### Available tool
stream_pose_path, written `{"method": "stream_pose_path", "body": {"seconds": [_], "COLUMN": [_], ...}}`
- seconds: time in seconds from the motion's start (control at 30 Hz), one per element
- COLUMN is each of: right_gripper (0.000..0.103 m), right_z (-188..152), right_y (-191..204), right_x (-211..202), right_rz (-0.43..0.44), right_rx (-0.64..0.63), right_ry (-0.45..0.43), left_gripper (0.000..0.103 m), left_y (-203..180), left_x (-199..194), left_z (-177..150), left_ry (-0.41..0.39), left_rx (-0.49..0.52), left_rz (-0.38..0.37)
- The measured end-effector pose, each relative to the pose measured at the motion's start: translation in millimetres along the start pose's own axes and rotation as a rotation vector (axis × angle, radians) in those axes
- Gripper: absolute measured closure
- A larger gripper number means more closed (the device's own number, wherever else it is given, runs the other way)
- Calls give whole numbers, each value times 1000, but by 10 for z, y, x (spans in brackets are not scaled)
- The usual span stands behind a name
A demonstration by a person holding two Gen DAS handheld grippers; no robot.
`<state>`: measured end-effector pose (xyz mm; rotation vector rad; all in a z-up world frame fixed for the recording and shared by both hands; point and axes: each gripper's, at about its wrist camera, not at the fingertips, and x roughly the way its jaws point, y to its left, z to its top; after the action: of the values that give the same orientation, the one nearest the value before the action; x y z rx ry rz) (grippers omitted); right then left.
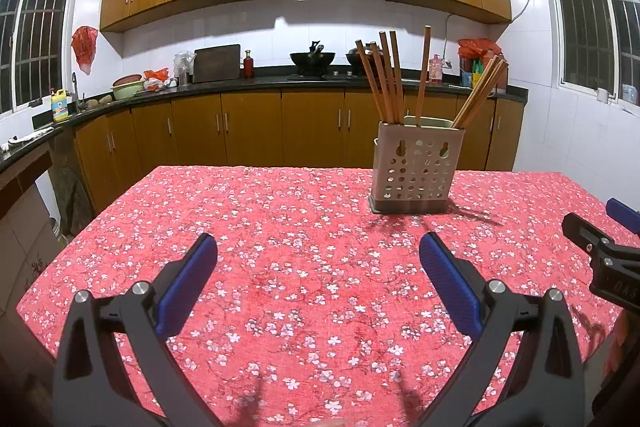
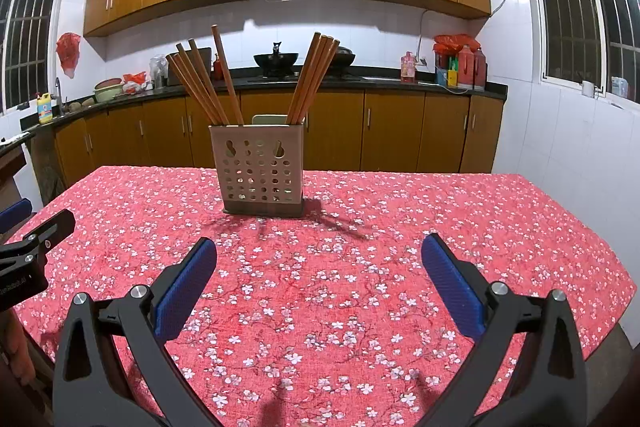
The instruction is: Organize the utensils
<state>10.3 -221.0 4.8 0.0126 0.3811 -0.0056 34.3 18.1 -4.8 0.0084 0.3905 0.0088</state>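
A beige perforated utensil holder stands upright on the red floral tablecloth. Several wooden chopsticks stand in it, leaning left and right. It also shows in the right wrist view with its chopsticks. My left gripper is open and empty, hovering over the cloth short of the holder and to its left. My right gripper is open and empty, short of the holder and to its right. Each gripper shows at the edge of the other's view.
The table's far edge lies just behind the holder. Beyond it run wooden base cabinets and a dark counter with woks, bottles and bags. The right table edge is near a white tiled wall.
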Motion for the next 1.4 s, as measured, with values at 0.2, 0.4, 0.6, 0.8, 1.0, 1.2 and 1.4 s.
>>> {"method": "stream_pose_path", "body": {"seconds": [0.2, 0.4, 0.6, 0.8, 1.0, 1.2, 1.4], "right_gripper": [2, 2, 2, 2, 2, 2, 2], "right_z": [0, 2, 4, -5, -2, 4, -25], "right_y": [-4, -7, -4, -3, -3, -2, -9], "right_x": [-3, -3, -2, 6, 6, 4, 24], "right_rz": [0, 0, 1, 1, 1, 1, 2], "right_rx": [1, 0, 0, 1, 1, 1, 2], "right_ry": [0, 0, 1, 3, 4, 5, 8], "left_gripper": [4, 4, 4, 4, 4, 4, 4], "left_y": [-6, -46, -54, -49, -59, -55, -59], "left_x": [1, 9, 6, 16, 42, 53, 56], "left_z": [-4, -19, -29, -26, -36, -32, -33], "left_ry": [2, 6, 7, 9, 15, 18, 18], "left_rx": [-1, 0, -1, -2, -1, -3, -3], "left_rz": [0, -2, -3, -4, -8, -10, -10]}}
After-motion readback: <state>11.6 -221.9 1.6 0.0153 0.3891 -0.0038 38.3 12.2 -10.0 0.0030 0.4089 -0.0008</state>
